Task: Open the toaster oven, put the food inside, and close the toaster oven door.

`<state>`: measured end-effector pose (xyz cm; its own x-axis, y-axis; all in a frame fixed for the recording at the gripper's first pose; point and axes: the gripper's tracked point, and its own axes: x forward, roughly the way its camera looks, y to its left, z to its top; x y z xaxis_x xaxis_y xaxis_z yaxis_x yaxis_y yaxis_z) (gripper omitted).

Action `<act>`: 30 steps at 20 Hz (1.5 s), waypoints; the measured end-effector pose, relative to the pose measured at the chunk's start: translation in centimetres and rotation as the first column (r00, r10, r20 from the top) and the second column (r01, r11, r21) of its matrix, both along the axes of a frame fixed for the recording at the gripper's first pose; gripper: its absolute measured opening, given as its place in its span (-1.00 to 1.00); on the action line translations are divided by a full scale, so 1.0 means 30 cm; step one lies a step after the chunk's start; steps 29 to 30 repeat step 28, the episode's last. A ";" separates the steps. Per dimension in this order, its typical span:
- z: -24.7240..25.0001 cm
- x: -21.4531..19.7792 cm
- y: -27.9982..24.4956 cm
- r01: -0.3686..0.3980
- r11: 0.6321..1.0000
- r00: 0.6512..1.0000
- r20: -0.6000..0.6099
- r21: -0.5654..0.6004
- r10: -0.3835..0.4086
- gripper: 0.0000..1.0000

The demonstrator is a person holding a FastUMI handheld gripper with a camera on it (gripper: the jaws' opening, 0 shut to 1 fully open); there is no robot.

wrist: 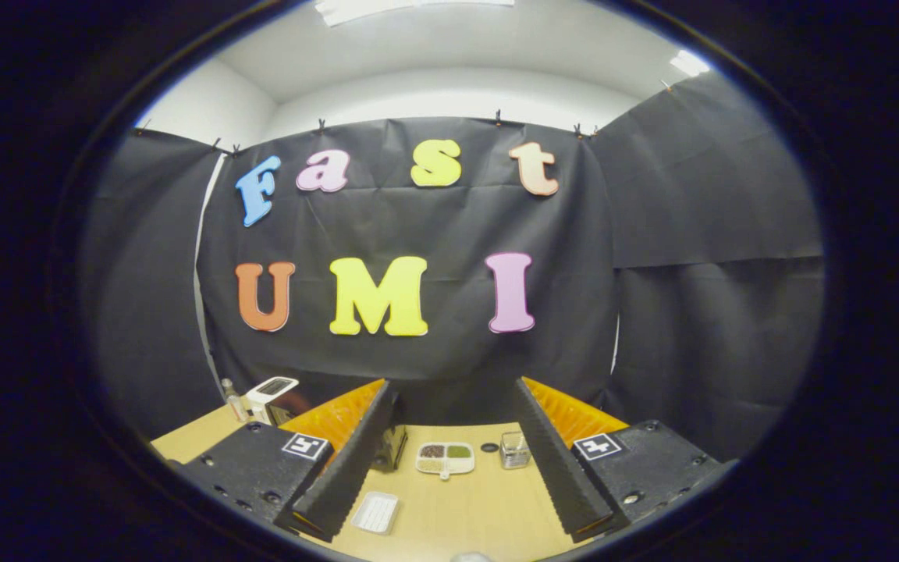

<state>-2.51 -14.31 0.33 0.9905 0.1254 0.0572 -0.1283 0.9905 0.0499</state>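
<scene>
Tool (449,460) wide, empty; beyond it, divided tray (445,459) holds dark, green food.

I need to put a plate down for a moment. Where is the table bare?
The gripper is open, holding nothing. Between its fingers, bare table runs from the white tray across to the right finger, below the divided dish and glass jar. It is crowded along the back: a dark appliance, dish and jar sit close together.
</scene>
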 end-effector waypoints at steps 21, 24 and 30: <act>-0.075 0.071 -0.059 -0.008 0.999 0.998 -0.065 0.033 0.010 0.98; -0.086 0.083 -0.068 -0.002 1.000 0.997 -0.073 0.027 0.004 0.99; -0.085 0.104 -0.076 -0.002 1.000 0.997 -0.073 0.018 0.003 0.99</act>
